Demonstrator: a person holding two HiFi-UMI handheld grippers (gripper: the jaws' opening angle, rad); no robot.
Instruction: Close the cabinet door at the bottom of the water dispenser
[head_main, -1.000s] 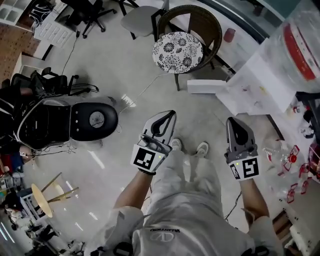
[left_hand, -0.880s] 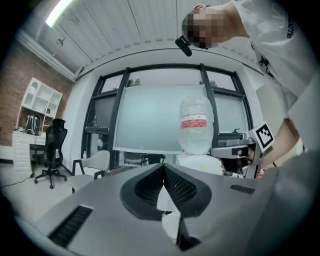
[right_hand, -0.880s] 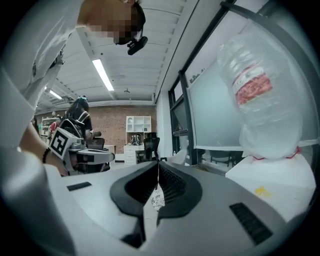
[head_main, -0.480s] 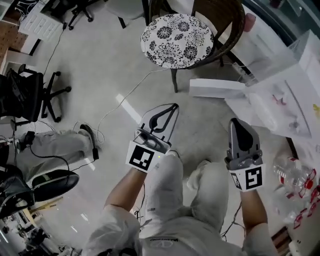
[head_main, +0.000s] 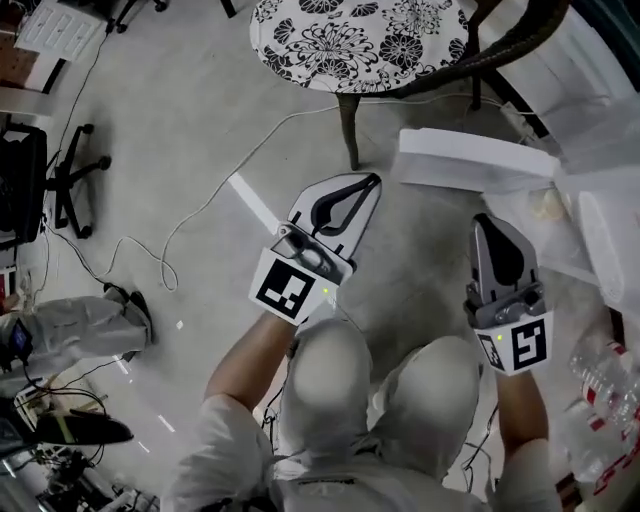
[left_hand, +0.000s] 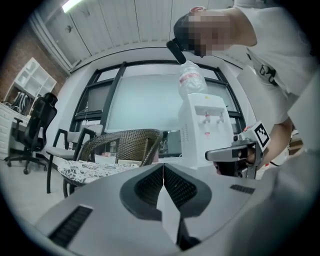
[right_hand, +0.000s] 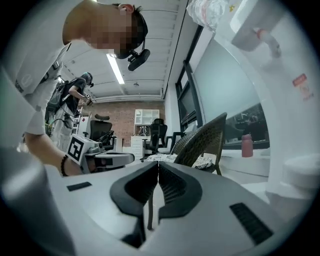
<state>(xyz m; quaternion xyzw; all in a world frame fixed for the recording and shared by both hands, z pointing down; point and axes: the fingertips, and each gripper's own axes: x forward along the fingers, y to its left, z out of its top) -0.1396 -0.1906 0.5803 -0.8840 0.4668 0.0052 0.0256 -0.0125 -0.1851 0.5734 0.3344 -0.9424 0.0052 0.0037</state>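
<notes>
The white flat cabinet door (head_main: 470, 160) juts open at the foot of the white water dispenser (left_hand: 205, 132) — probably light, stiff, hinged, best nudged near its free edge — with the left gripper (head_main: 368, 183) and right gripper (head_main: 488, 222) both closed, empty.

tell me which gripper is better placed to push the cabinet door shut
Right, probably: in the head view the right gripper points at the middle of the white door panel; the left gripper sits off its end.
</notes>
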